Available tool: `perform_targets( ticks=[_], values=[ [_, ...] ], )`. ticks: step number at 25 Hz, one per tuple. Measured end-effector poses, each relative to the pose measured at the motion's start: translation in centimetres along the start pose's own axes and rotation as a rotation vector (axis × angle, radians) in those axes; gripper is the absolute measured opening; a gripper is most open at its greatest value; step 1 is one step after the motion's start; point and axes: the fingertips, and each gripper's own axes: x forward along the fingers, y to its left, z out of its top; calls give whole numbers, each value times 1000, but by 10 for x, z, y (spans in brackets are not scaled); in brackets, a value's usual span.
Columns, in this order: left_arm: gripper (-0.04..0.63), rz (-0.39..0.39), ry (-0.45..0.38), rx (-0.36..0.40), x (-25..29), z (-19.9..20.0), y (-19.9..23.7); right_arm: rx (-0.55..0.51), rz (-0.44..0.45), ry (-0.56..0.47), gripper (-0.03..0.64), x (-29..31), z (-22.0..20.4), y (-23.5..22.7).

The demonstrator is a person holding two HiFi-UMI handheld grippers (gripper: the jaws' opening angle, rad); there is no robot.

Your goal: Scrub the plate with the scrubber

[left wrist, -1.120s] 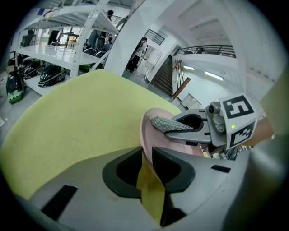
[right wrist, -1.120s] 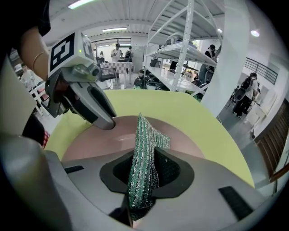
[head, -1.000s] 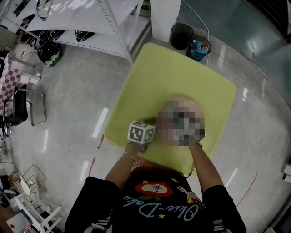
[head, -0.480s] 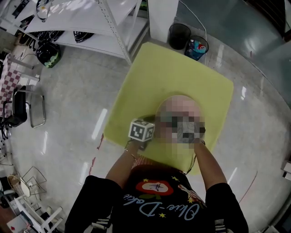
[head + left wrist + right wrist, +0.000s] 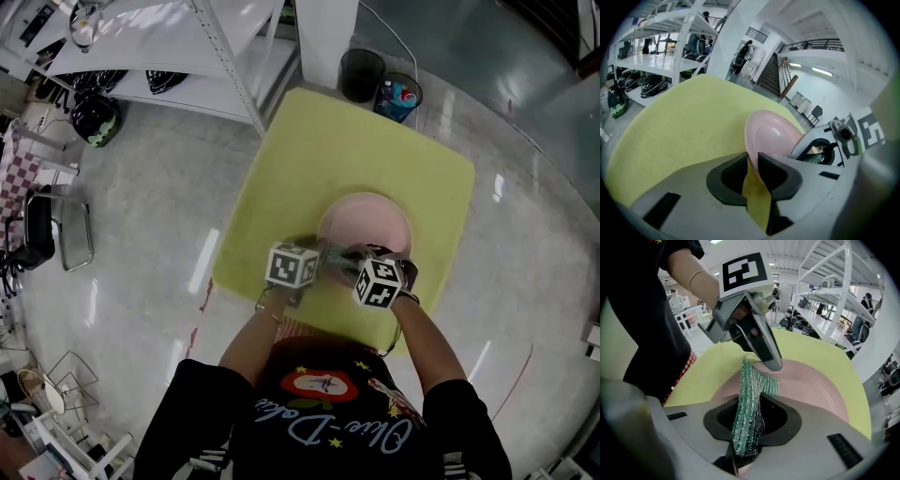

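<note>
1. The round, pale pink plate [image 5: 366, 217] lies on the square yellow-green table top [image 5: 356, 141], towards the person's side of it.
2. The left gripper [image 5: 752, 158] has the plate's near rim between its jaws. The pads appear to touch the rim on both sides, and the jaws are opening slightly.
3. The right gripper [image 5: 749, 409] is clamped on the green and silver mesh scrubber [image 5: 757, 380]. The scrubber stands up out of the jaws with its free end folded towards the plate's inner surface. Whether it presses on the plate is hard to tell.
4. Both grippers meet at the plate's near-left edge, and the left one's tip sits just above the scrubber's free end.
5. Two dark round bins [image 5: 362, 73] stand on the grey floor past the table's far edge, with white metal shelving [image 5: 169, 47] to their left.
</note>
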Motion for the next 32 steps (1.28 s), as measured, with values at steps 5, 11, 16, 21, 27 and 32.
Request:
perform_targets(
  ticks=[5, 11, 16, 21, 27, 32],
  values=[
    [61, 33, 3, 16, 0, -1, 1, 29, 40, -17, 72, -2, 1, 16],
    [55, 48, -5, 2, 0, 0, 3, 119, 111, -47, 71, -7, 2, 27],
    [57, 54, 6, 20, 0, 2, -3, 278, 10, -184, 67, -33, 9, -5],
    [57, 58, 12, 25, 0, 3, -5, 205, -207, -140, 66, -55, -10, -69],
    [56, 53, 18, 32, 1, 7, -4, 133, -302, -36, 66, -52, -33, -115],
    [52, 62, 27, 16, 4, 7, 0, 41, -260, 11, 66, -35, -42, -112]
  ],
)
